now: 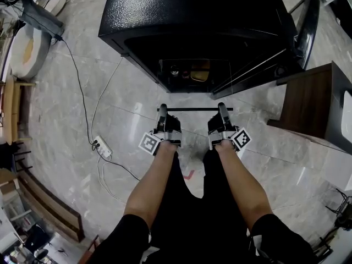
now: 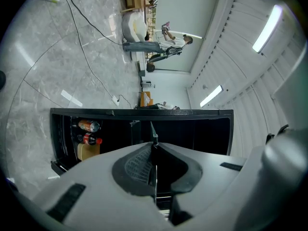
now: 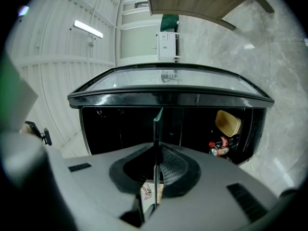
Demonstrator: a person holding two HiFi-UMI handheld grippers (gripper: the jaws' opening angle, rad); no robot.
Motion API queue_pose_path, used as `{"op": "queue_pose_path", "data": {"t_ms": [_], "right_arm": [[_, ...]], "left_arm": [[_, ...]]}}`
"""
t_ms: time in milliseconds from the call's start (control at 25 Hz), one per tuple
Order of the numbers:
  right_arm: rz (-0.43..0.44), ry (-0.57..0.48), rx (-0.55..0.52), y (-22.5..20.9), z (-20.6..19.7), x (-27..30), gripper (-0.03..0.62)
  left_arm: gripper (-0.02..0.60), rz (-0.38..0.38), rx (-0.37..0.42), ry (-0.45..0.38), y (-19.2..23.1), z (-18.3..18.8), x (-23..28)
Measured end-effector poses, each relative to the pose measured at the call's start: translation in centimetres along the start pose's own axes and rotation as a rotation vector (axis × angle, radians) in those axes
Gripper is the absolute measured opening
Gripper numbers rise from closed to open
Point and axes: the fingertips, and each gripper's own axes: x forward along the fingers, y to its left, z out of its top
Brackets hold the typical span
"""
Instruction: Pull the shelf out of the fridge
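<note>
Both grippers were clamped narrow on the shelf (image 1: 195, 109). The left gripper (image 1: 161, 108) held its left end and the right gripper (image 1: 221, 107) its right end. In each gripper view the thin pane (image 2: 154, 146) (image 3: 156, 129) sat edge-on between the pads. The shelf was just near of the open fridge (image 1: 192, 15), apart from the opening in head view. The door (image 1: 286, 54) was swung out to the right. Cans (image 2: 89, 125) and a tan tub (image 3: 228, 122) lay inside. A power strip (image 1: 102, 146) lay on the floor to the left.
</note>
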Motion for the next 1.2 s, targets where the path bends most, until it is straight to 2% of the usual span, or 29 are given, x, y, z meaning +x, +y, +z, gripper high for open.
{"op": "queue_pose_path", "data": {"t_ms": [560, 720, 1200], "right_arm": [[0.009, 0.006, -0.011, 0.4, -0.5, -0.7, 0.037], [-0.015, 0.010, -0.007, -0.2, -0.6, -1.2, 0.037], [0.003, 0.045, -0.074, 0.7, -0.9, -2.5, 0.037]], "left_arm": [[0.034, -0.013, 0.000, 0.002, -0.2, 0.0, -0.9], [0.035, -0.017, 0.014, 0.014, -0.4, -0.1, -1.0], [0.034, -0.031, -0.001, 0.015, -0.8, -0.5, -2.9]]}}
